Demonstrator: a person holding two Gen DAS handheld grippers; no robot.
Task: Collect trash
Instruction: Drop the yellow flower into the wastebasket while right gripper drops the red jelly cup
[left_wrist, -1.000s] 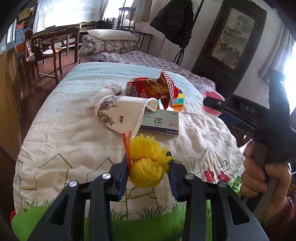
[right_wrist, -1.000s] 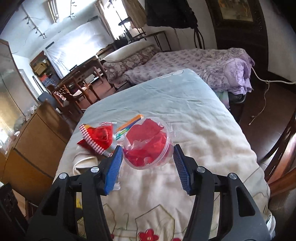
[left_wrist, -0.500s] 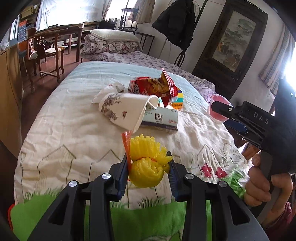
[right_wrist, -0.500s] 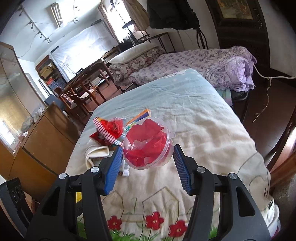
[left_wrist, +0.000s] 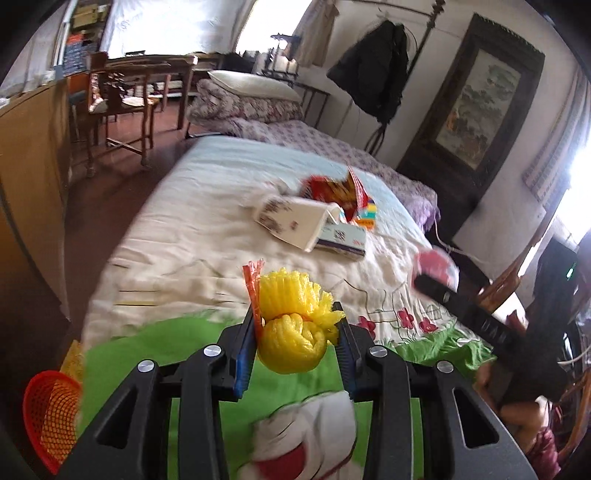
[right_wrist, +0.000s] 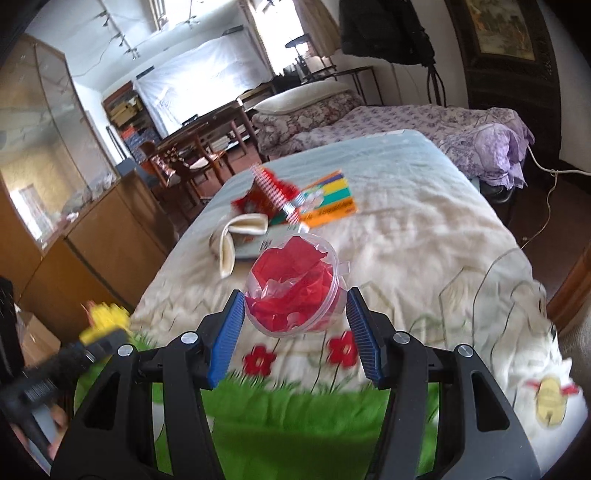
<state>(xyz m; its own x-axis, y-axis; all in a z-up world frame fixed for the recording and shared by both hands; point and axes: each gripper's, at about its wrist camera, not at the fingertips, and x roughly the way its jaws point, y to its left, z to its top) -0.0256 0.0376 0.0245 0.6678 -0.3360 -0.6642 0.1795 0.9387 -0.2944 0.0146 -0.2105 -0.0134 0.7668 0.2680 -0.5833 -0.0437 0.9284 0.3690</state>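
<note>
My left gripper (left_wrist: 297, 328) is shut on a yellow foam net (left_wrist: 293, 325) with an orange strip, held above the quilt's green border. My right gripper (right_wrist: 295, 306) is shut on a clear plastic cup (right_wrist: 295, 288) stuffed with red wrapping; that gripper and cup (left_wrist: 436, 266) also show at the right of the left wrist view. Farther up the bed lie a red snack bag (left_wrist: 332, 188), a white medicine box (left_wrist: 341, 240), a flowered paper cup (left_wrist: 291, 218) on its side, and a striped colourful packet (right_wrist: 327, 201). In the right wrist view the left gripper with its net (right_wrist: 105, 319) is at lower left.
A red mesh basket (left_wrist: 50, 417) stands on the floor at the bed's lower left corner. A wooden cabinet (left_wrist: 26, 192) runs along the left side, with chairs and a table behind. A wooden chair (left_wrist: 513, 273) stands at the bed's right. A hand (left_wrist: 517, 417) holds the right gripper's handle.
Both grippers have drawn back toward the foot of the bed with their loads; the trash pile looks farther off, and the red basket has come into the left wrist view.
</note>
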